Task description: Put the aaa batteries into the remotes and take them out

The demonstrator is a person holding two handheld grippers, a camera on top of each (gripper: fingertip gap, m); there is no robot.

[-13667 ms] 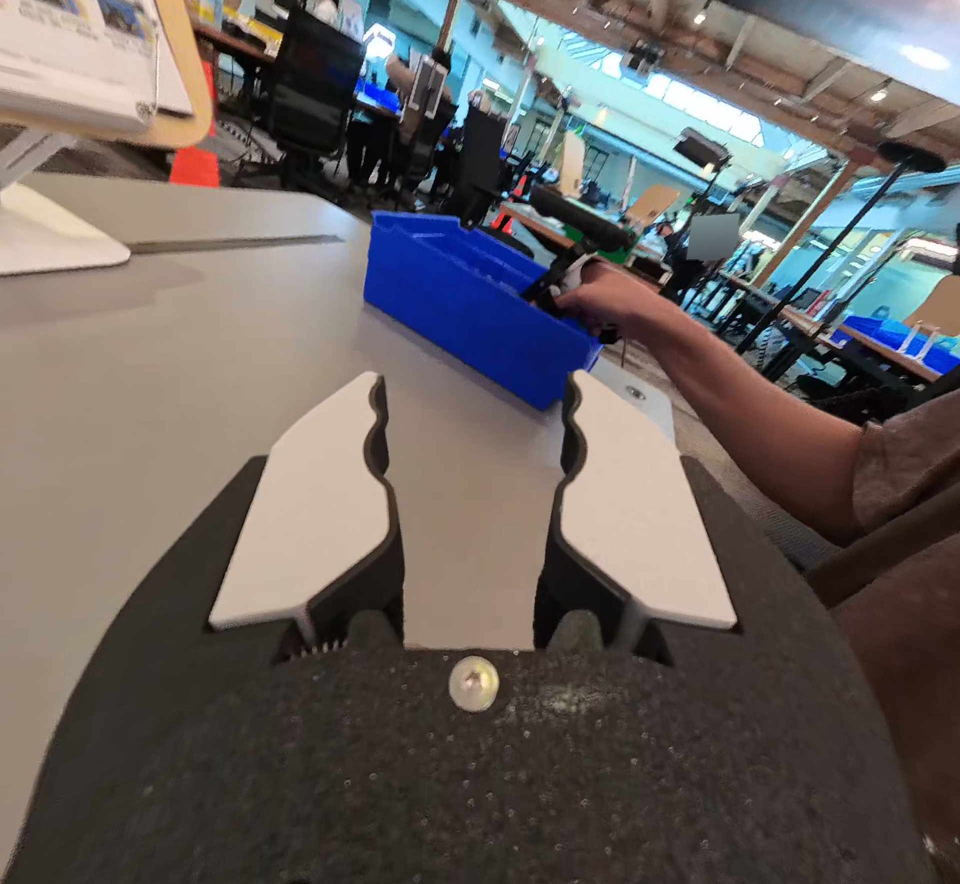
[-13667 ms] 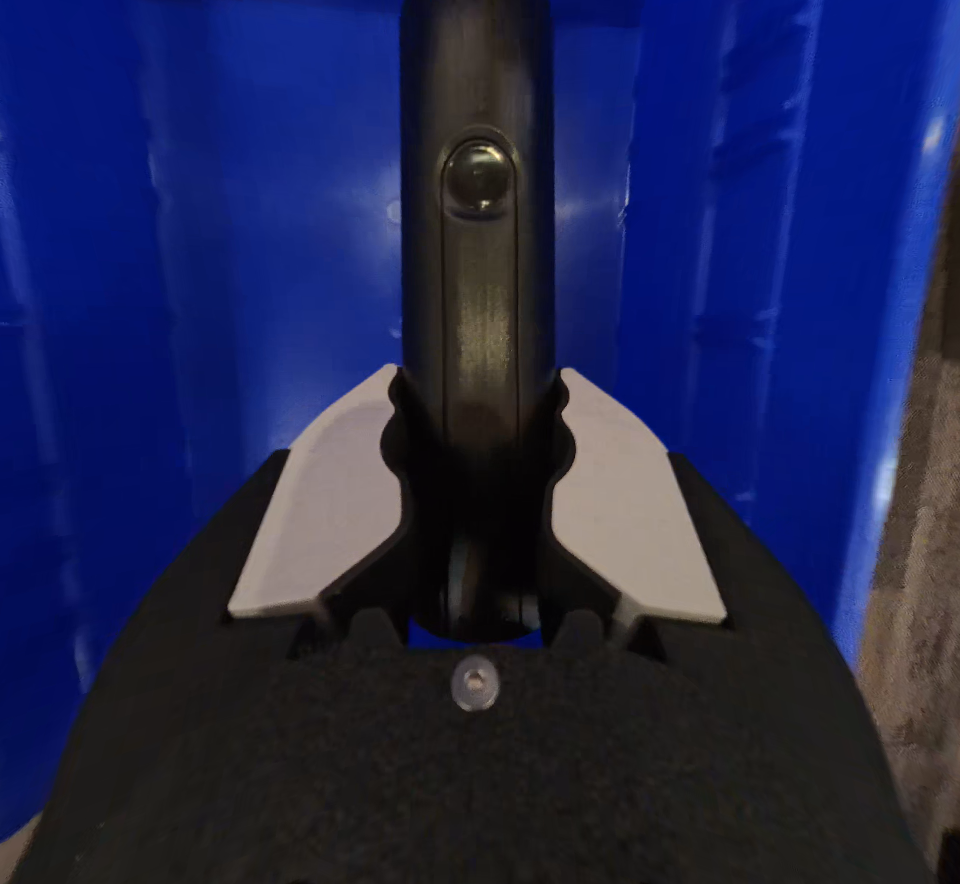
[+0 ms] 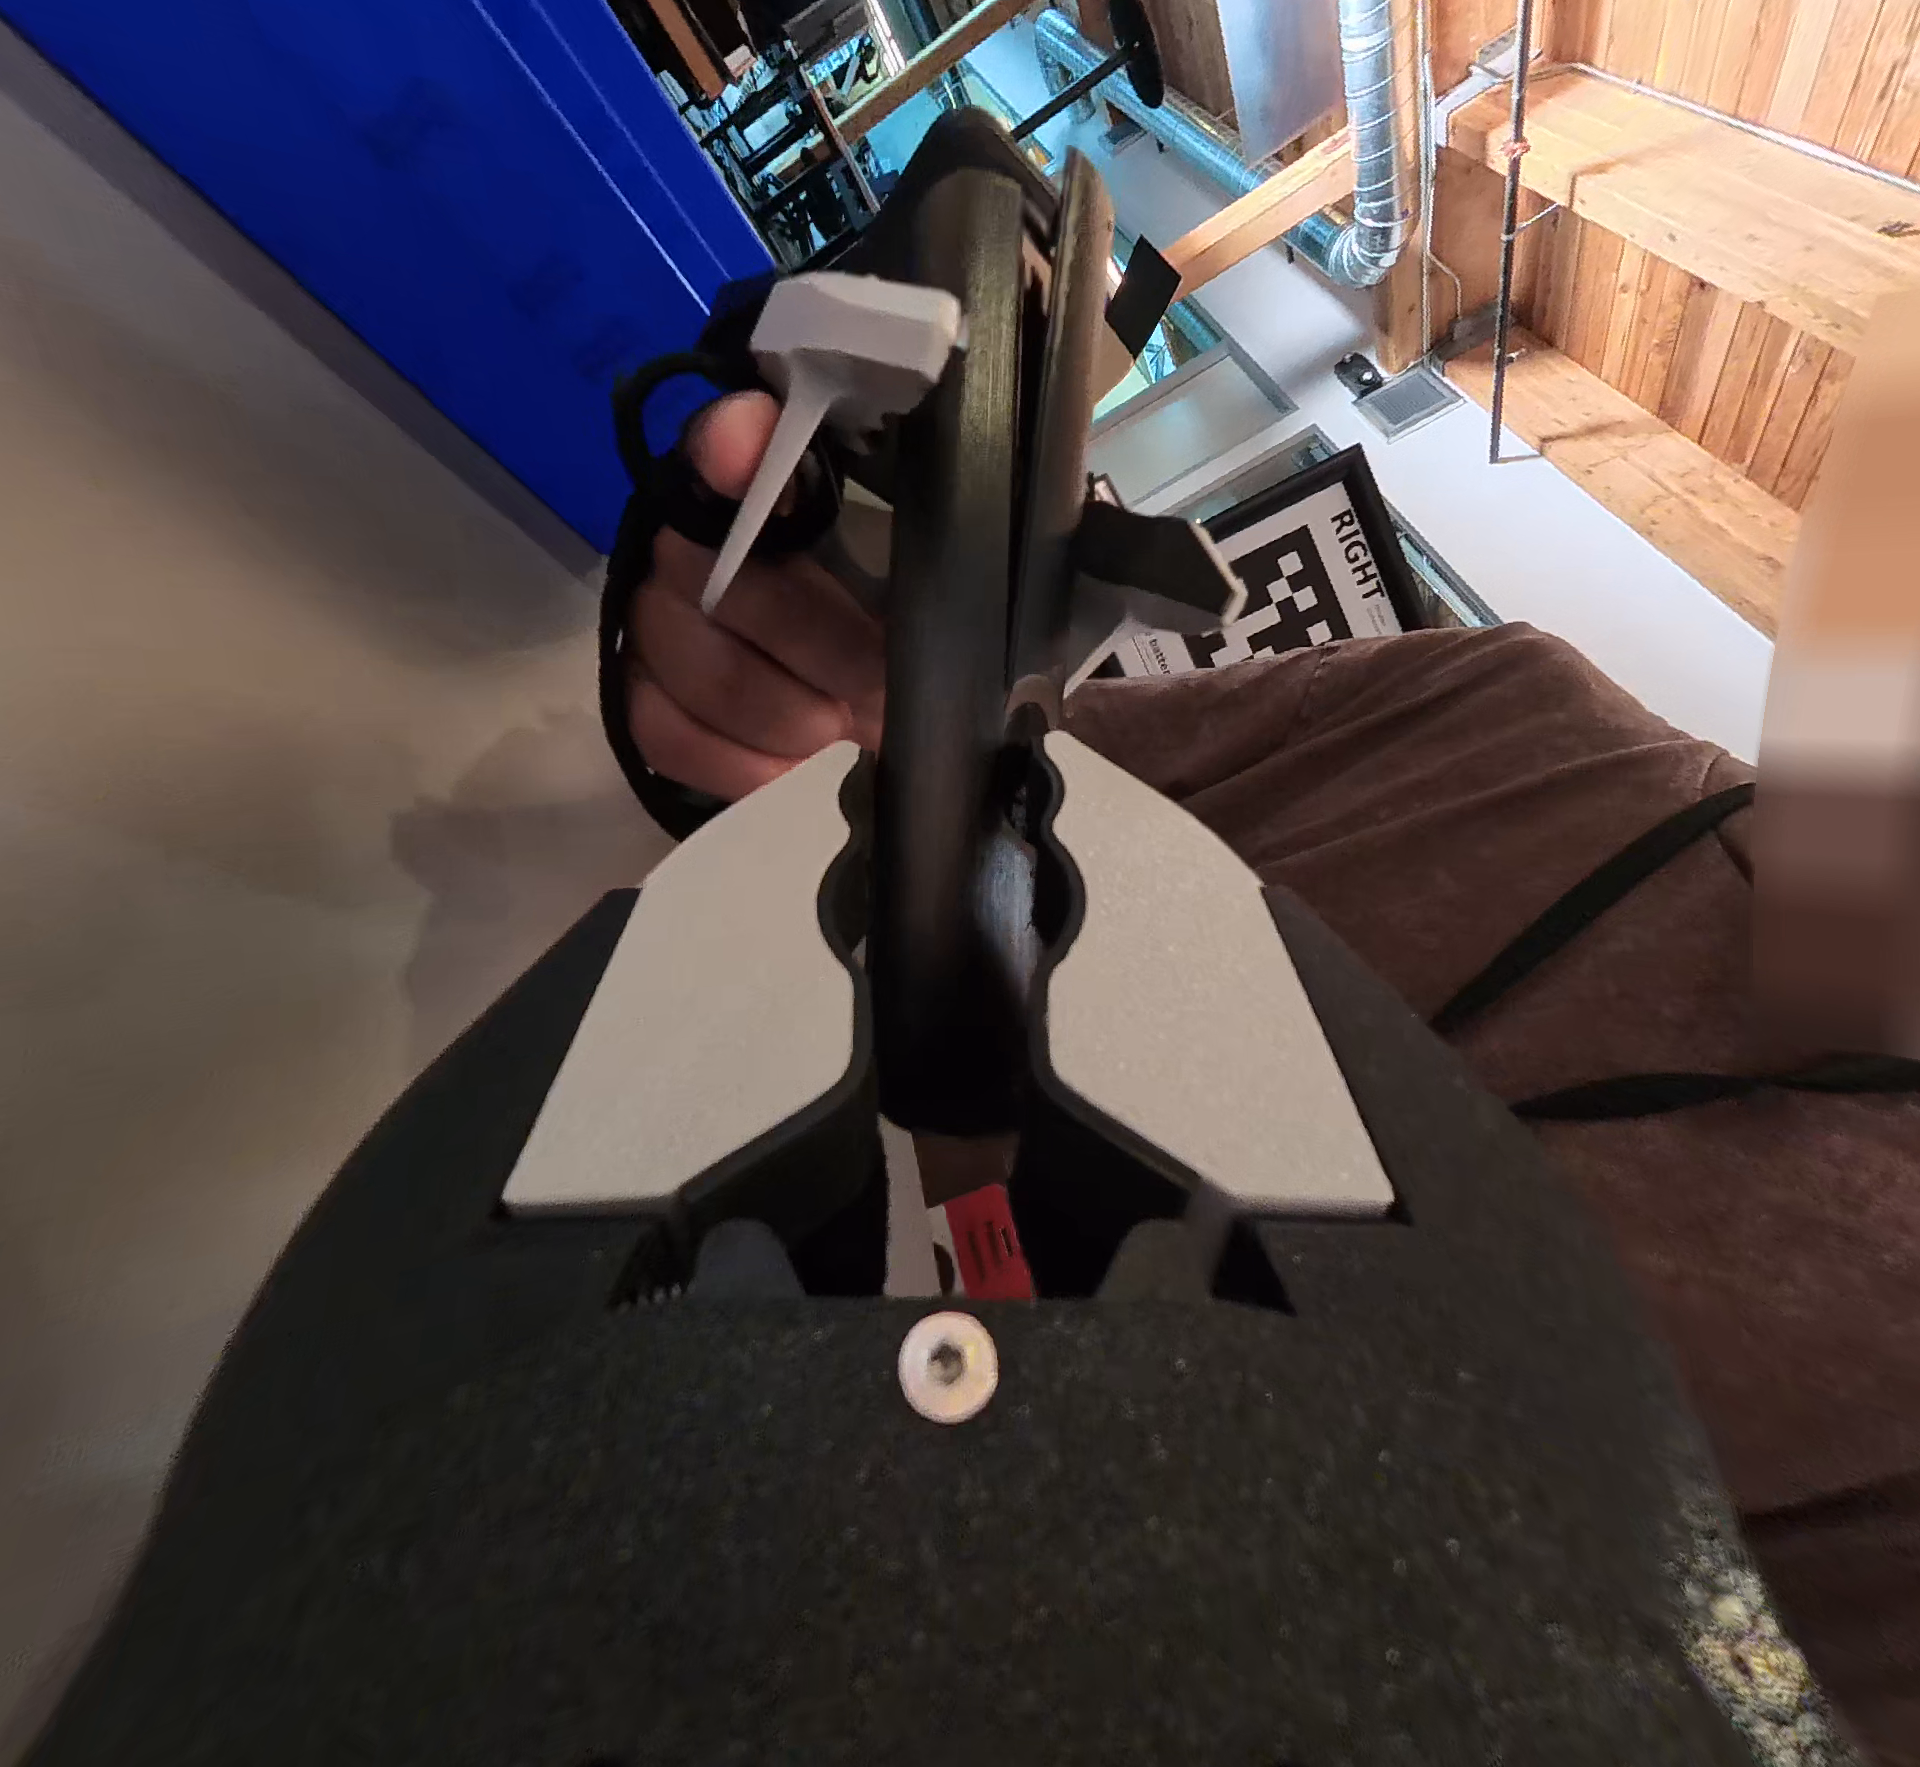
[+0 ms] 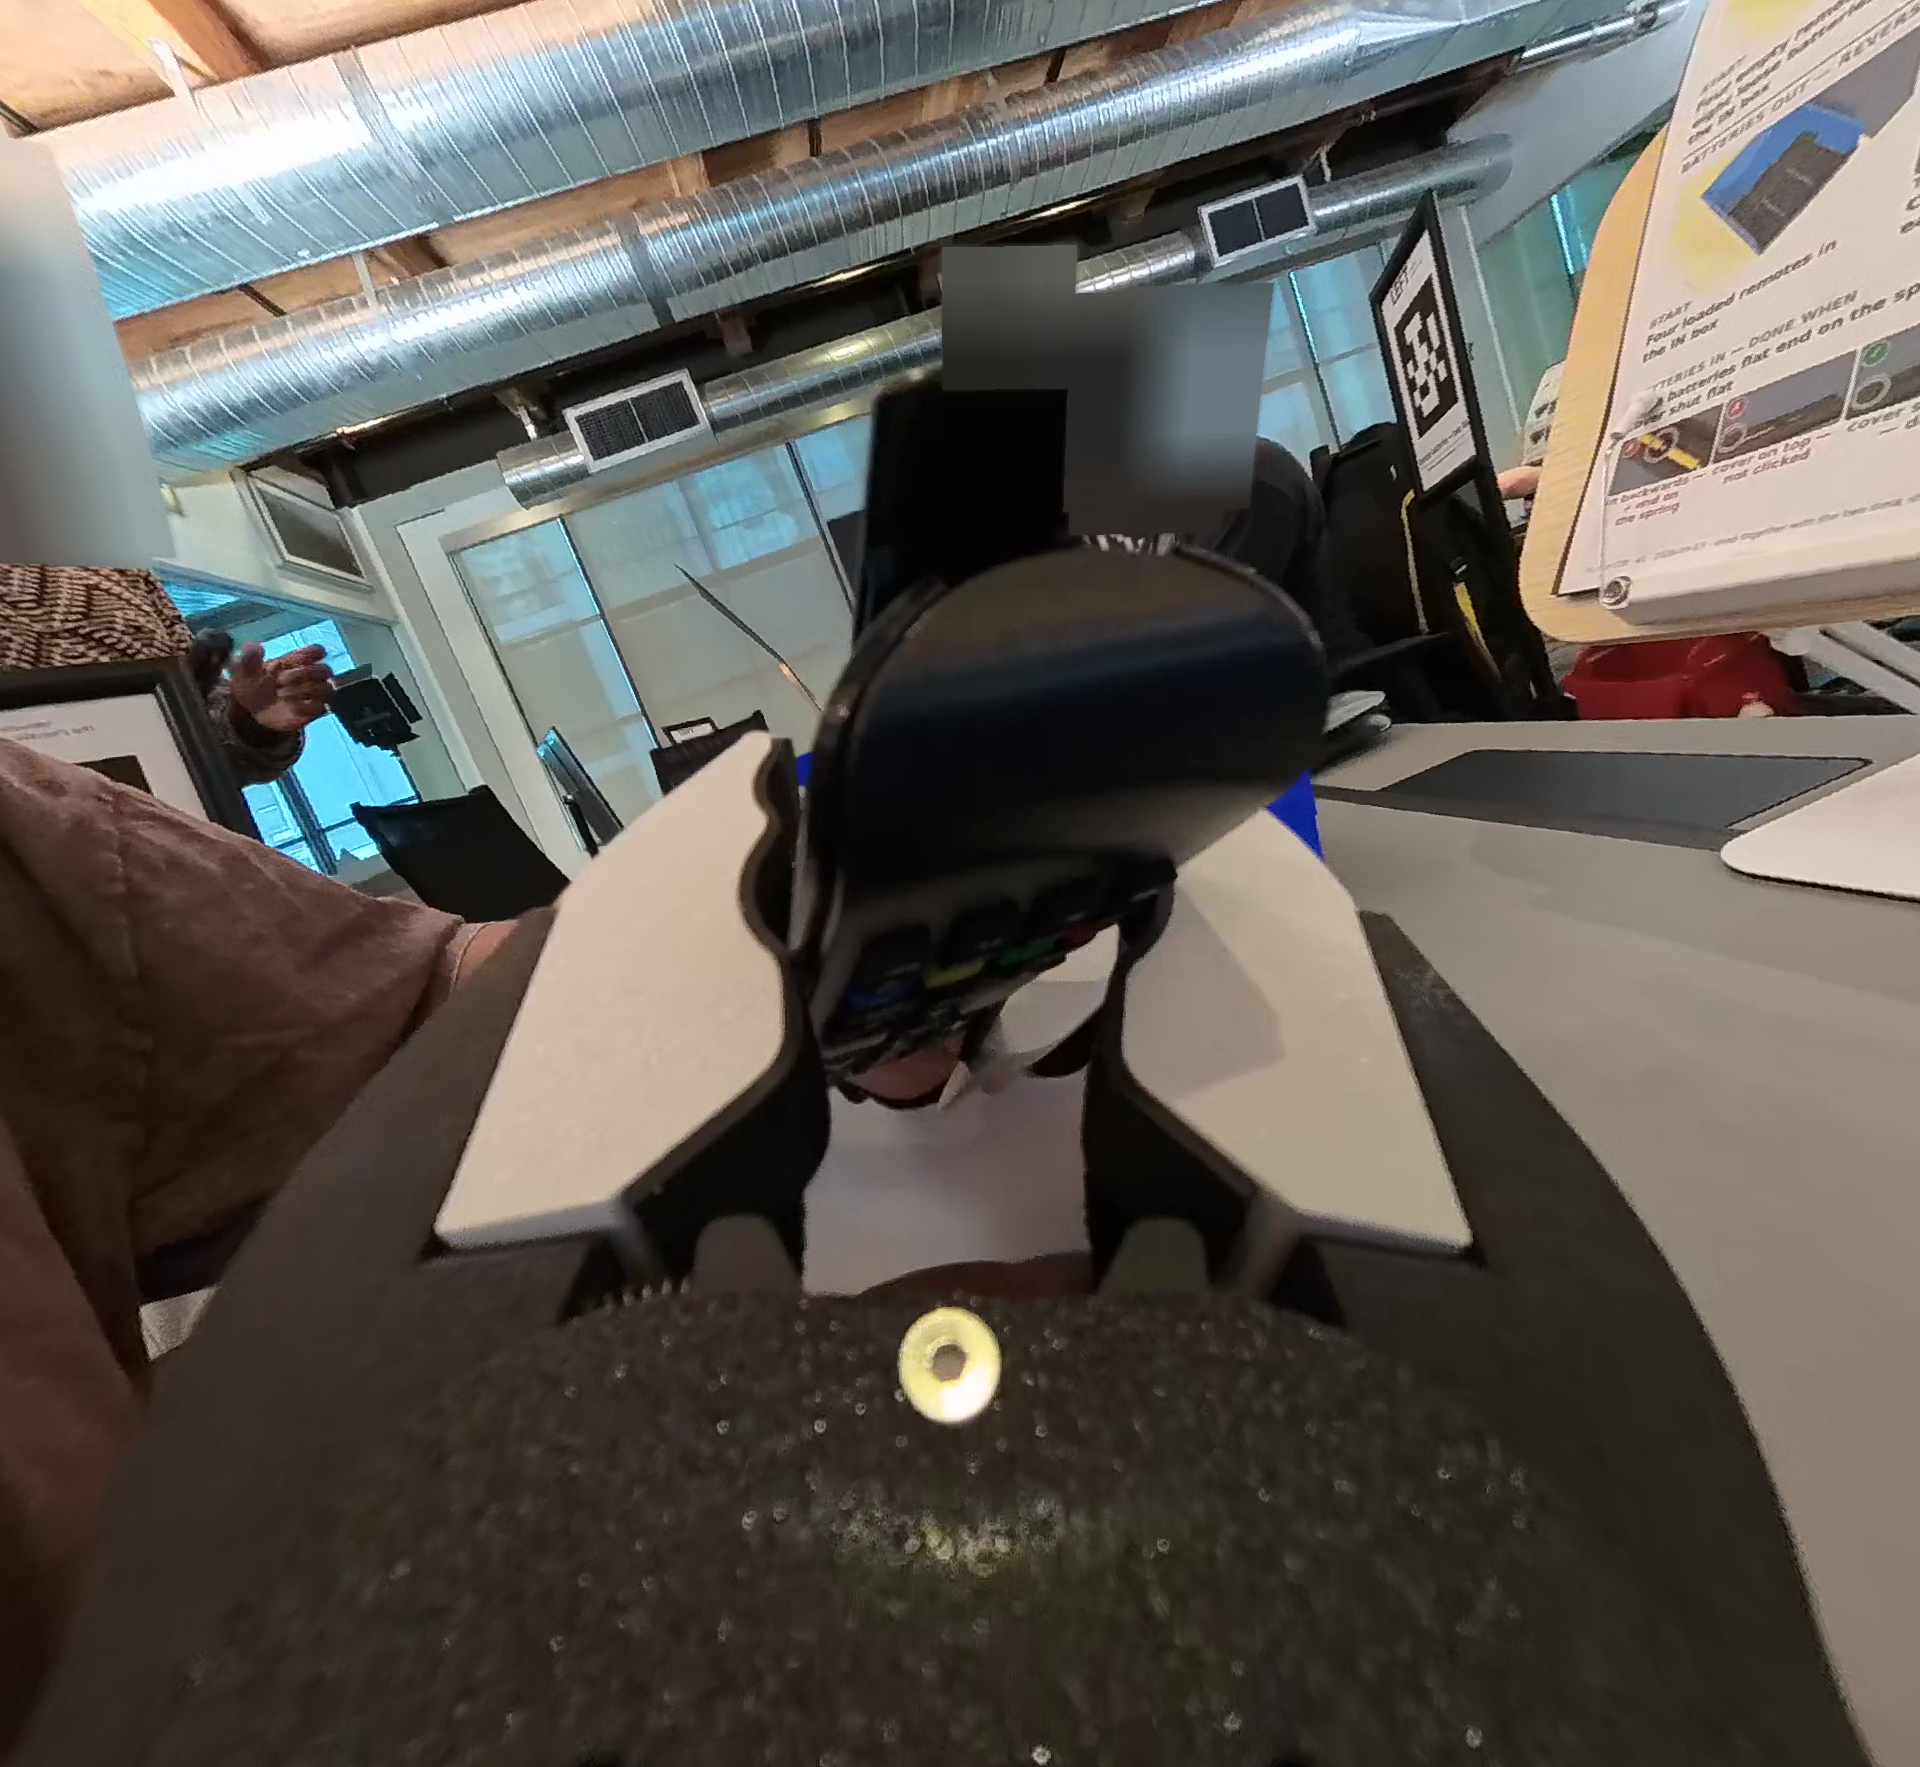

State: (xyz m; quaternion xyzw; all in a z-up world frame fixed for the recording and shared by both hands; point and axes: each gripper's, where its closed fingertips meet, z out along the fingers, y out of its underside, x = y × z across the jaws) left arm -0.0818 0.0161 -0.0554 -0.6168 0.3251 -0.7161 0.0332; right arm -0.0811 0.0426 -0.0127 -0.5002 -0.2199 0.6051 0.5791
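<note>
Left claw (image 3: 951, 928) clamped on black remote (image 3: 940, 678), edge-on above the counter (image 3: 260, 678); right claw (image 4: 951, 948) pinching its far end, back cover (image 3: 1070, 429) ajar; no batteries visible; loading seemingly barely begun.

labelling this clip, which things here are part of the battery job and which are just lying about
Job: black plastic remote, left tool and right tool both shut on it, blue plastic bin.
Lying about: white instruction sheet on its stand, framed black-and-white marker sign, silver ceiling ducts.
</note>
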